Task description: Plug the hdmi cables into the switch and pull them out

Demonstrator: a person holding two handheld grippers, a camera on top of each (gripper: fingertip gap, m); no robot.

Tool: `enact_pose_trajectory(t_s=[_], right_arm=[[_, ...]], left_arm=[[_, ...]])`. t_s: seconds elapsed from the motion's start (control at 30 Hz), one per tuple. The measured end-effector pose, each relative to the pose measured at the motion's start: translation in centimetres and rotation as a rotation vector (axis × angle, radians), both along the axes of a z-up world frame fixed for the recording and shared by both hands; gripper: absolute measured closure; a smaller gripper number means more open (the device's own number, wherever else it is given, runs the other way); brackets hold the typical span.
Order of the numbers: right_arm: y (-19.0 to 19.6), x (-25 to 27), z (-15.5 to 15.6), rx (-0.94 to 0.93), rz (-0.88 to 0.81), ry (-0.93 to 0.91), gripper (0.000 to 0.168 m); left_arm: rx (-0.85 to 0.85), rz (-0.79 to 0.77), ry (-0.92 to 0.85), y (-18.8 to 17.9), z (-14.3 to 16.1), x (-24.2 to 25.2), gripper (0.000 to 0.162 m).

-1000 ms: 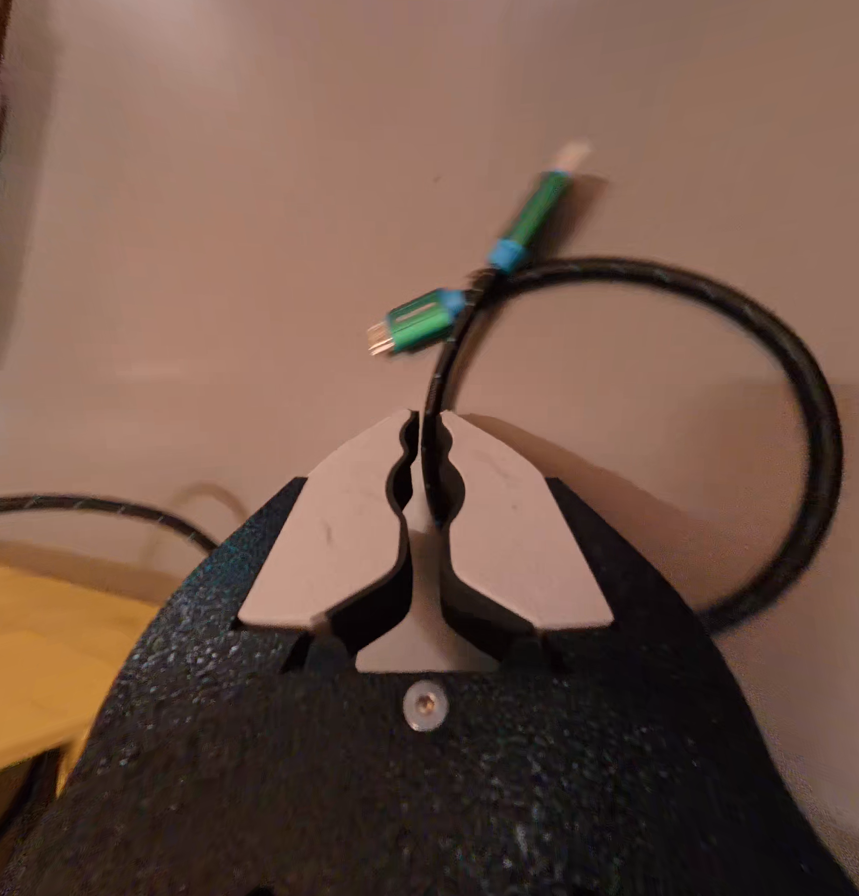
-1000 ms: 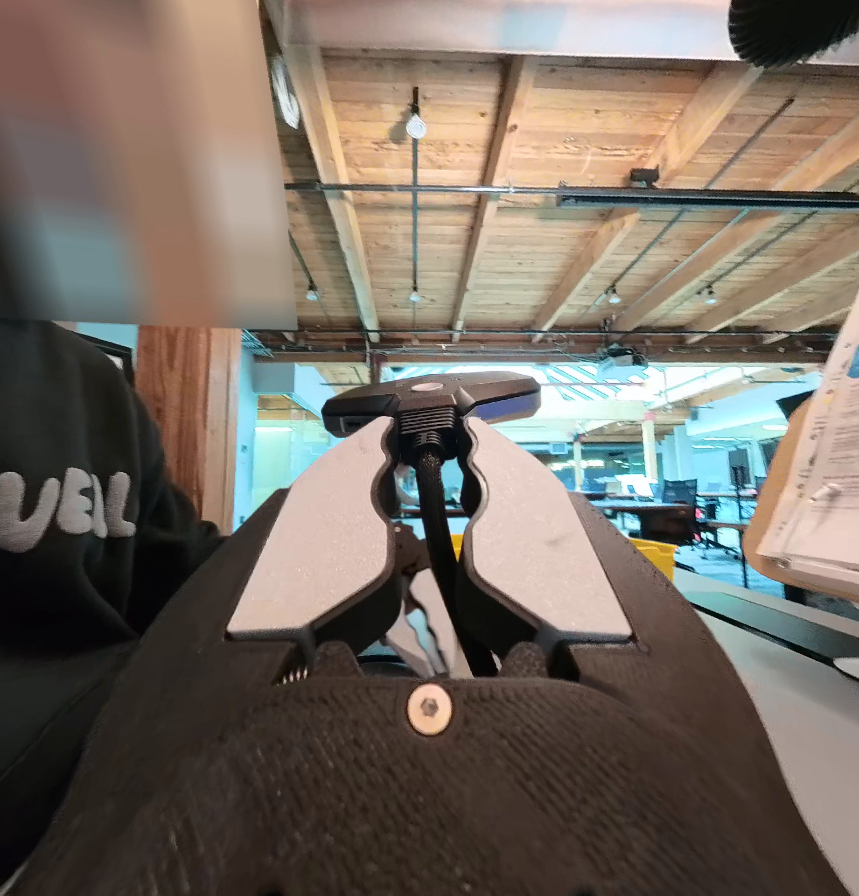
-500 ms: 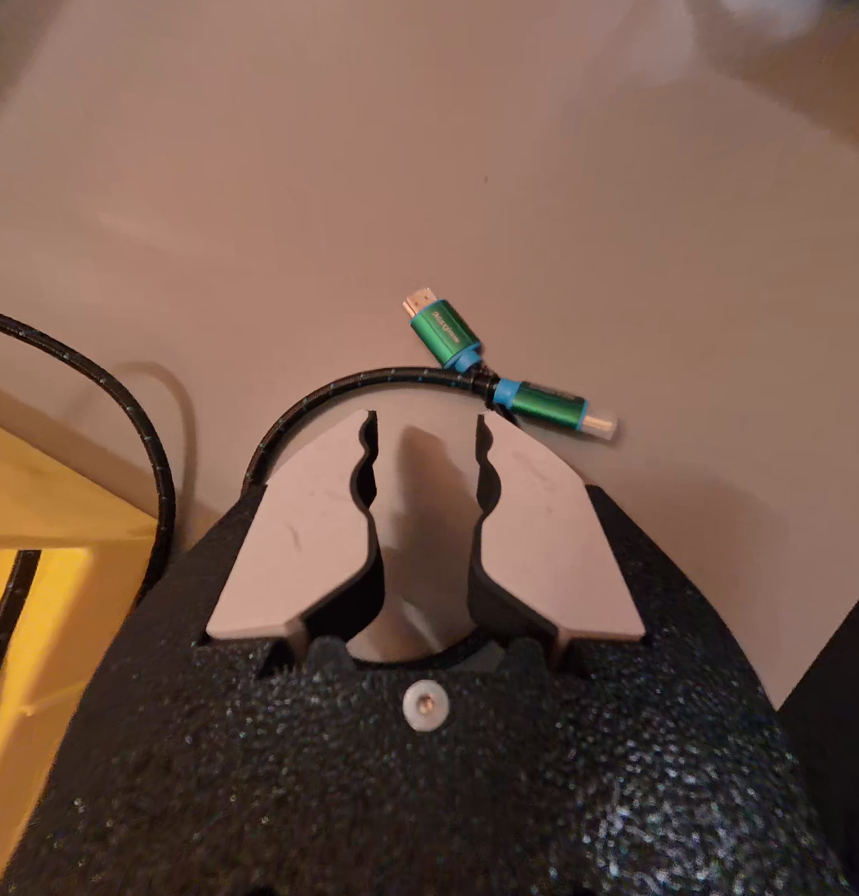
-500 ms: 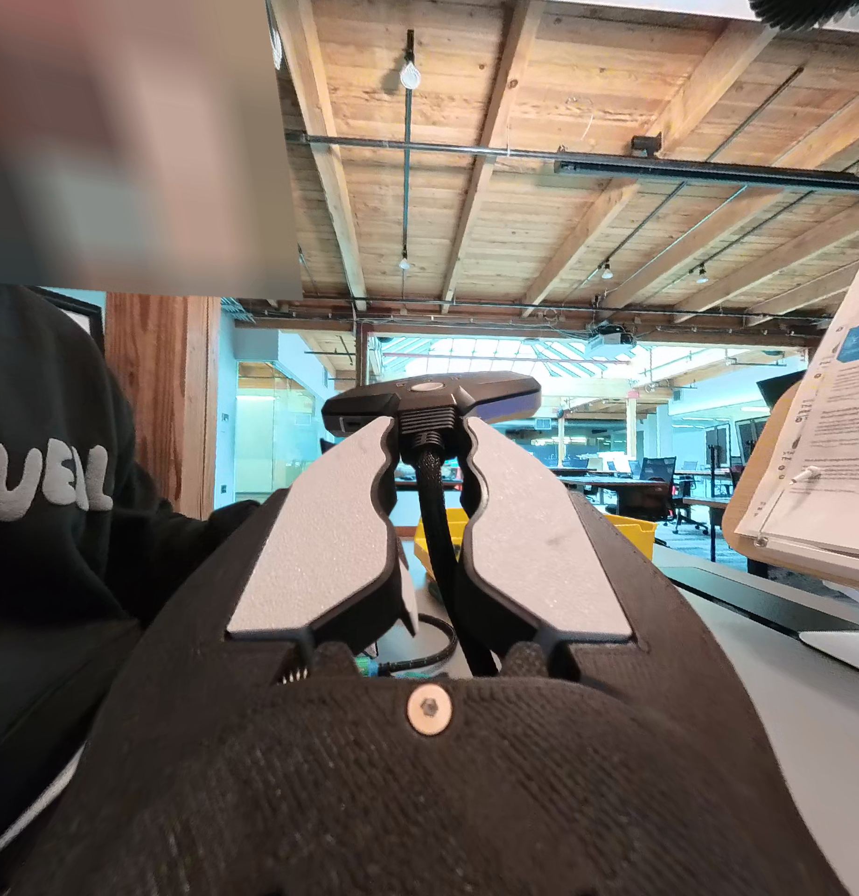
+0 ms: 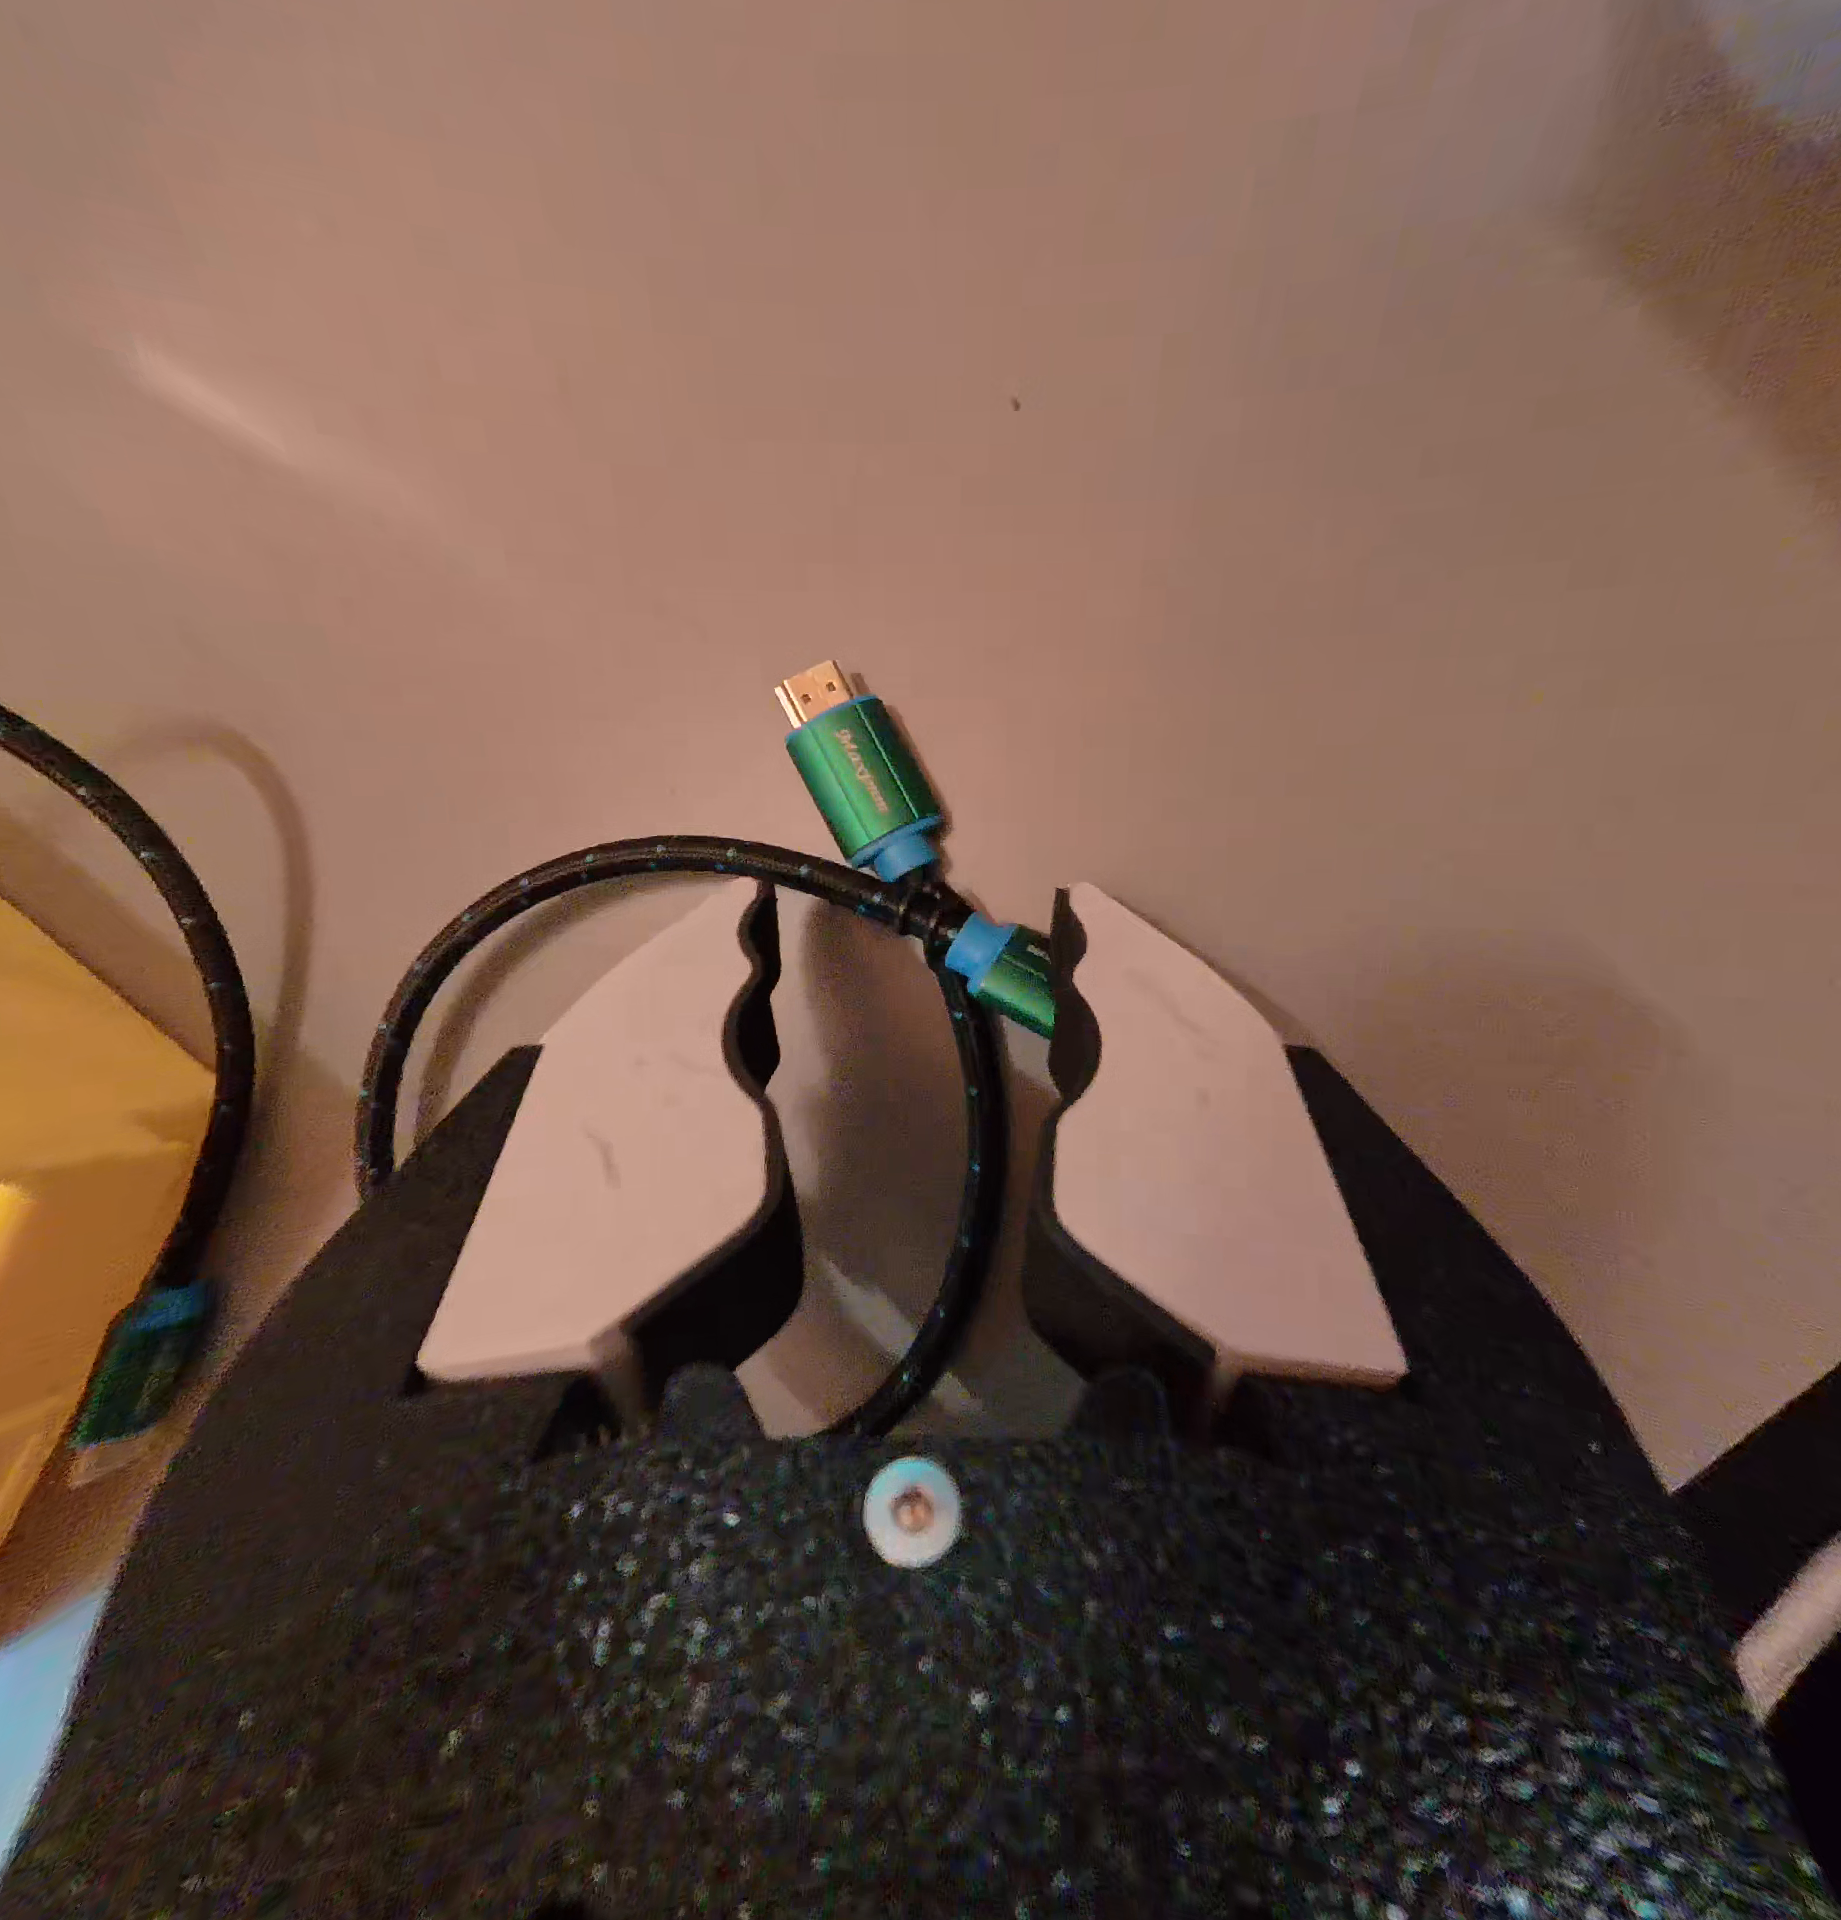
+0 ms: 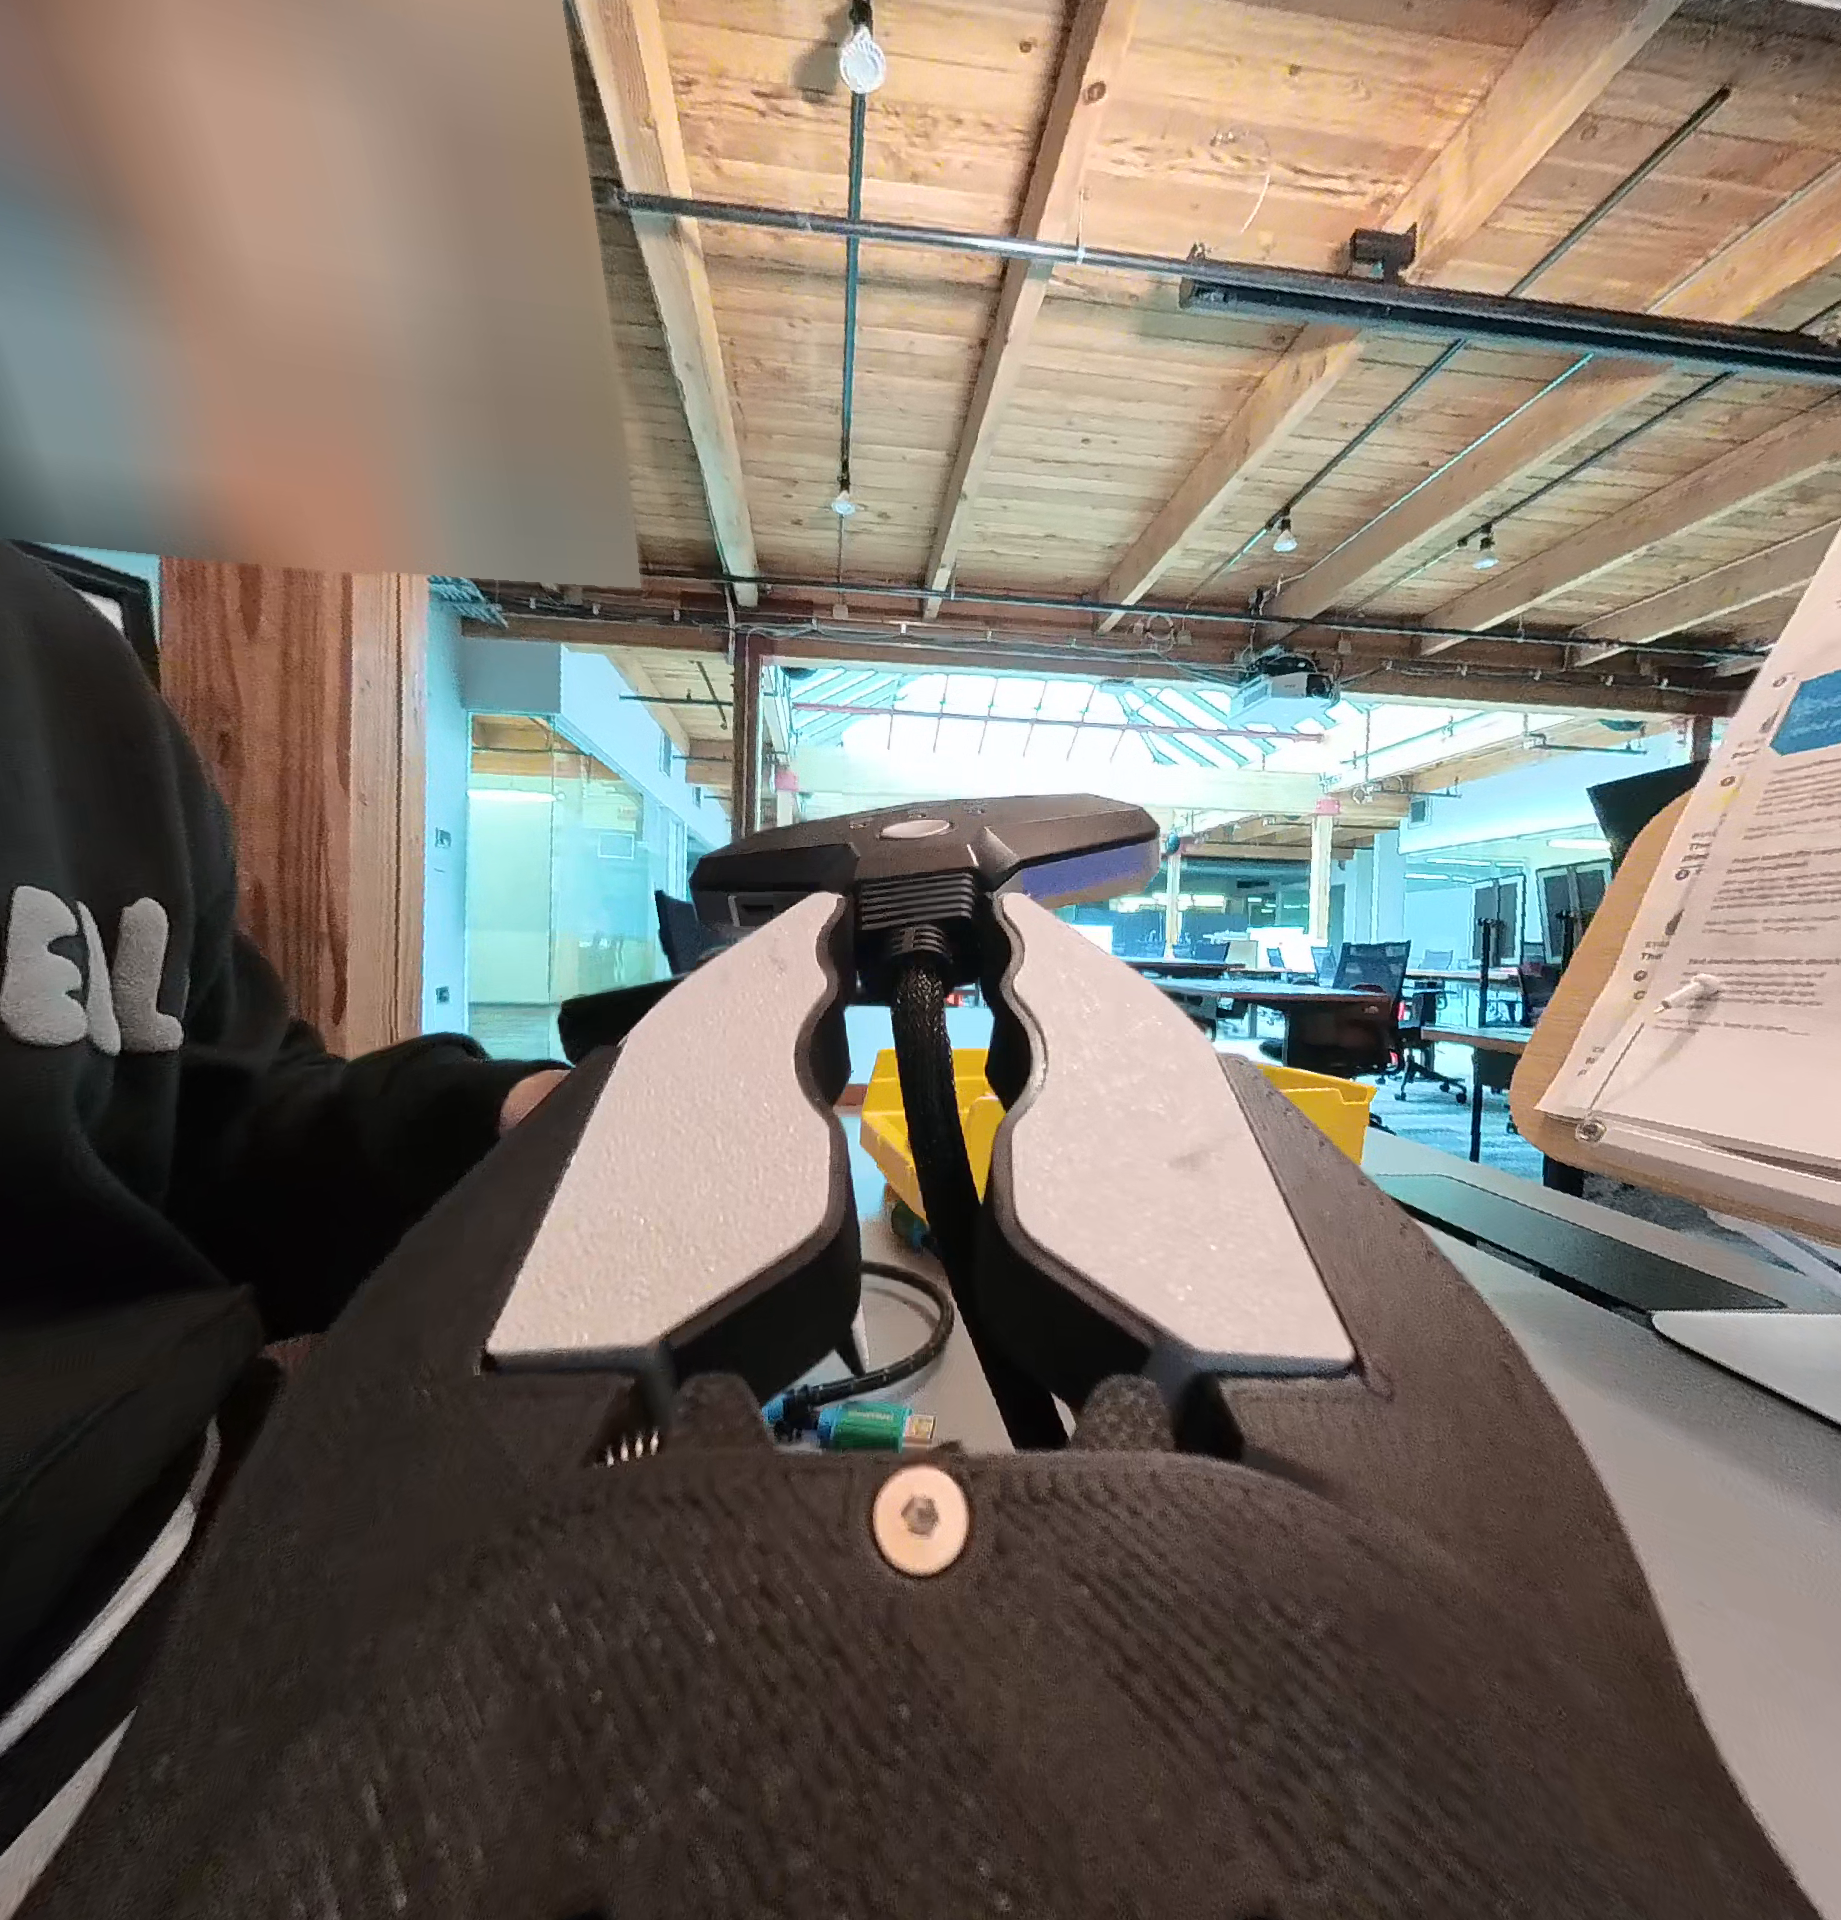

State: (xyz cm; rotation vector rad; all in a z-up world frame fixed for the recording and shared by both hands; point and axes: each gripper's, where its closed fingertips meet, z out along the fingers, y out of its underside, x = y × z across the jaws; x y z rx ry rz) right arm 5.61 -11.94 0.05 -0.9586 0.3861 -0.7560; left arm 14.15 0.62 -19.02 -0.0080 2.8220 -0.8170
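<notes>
In the left wrist view my left gripper (image 5: 911, 909) is open and hangs low over the table (image 5: 1103, 468). A black braided HDMI cable (image 5: 542, 883) lies looped under it, and part of the loop runs between the jaws without being held. One green plug (image 5: 862, 777) lies just past the fingertips. The cable's other green plug (image 5: 1009, 985) is half hidden by the right finger. In the right wrist view my right gripper (image 6: 916, 920) is shut on the neck of the black switch (image 6: 926, 844) and holds it in the air, its cable (image 6: 937, 1091) running back between the fingers.
A second braided cable (image 5: 209, 987) with a green plug (image 5: 137, 1371) hangs over a yellow bin (image 5: 43, 1091) at left. In the right wrist view the bin (image 6: 916, 1101) sits ahead, a person's dark sleeve (image 6: 168, 1091) at left, a clipboard with papers (image 6: 1726, 987) at right.
My left gripper let go of the cable, opened, and moved in over the plugs lying on the table. My right gripper kept hold of the switch and tilted slightly downward.
</notes>
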Motion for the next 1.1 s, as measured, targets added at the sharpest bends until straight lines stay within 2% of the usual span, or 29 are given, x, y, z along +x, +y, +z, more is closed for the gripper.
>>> enact_pose_trajectory(t_s=[0.1,0.17,0.27,0.33,0.7,0.8,0.97,1.1], right_arm=[[0.2,0.1,-0.2,-0.013,-0.001,0.005,0.145],[0.2,0.0,-0.1,-0.014,-0.001,0.001,0.145],[0.1,-0.1,0.0,-0.009,0.001,-0.003,0.145],[0.1,-0.1,0.0,-0.011,0.0,-0.003,0.145],[0.5,0.1,-0.3,-0.036,-0.001,0.009,0.145],[0.8,0.3,-0.6,-0.058,0.003,0.019,0.145],[0.6,0.4,-0.6,-0.057,-0.013,0.022,0.145],[0.5,0.4,-0.6,-0.056,-0.024,0.022,0.145]], left_arm=[[0.012,-0.007,0.013,-0.5,-0.2,0.0,0.117],[0.041,-0.069,0.048,-0.5,-0.4,-0.2,0.126],[0.065,-0.297,0.05,0.1,-0.4,-0.5,0.137],[0.056,-0.394,0.051,0.6,-0.4,-0.3,0.143],[-0.045,-0.328,0.111,-0.2,-0.4,0.4,0.142],[-0.103,-0.284,0.209,-0.6,-0.4,0.2,0.143],[-0.133,-0.274,0.169,-1.1,-0.2,0.5,0.146],[-0.209,-0.264,0.232,-1.6,1.0,0.8,0.152]])
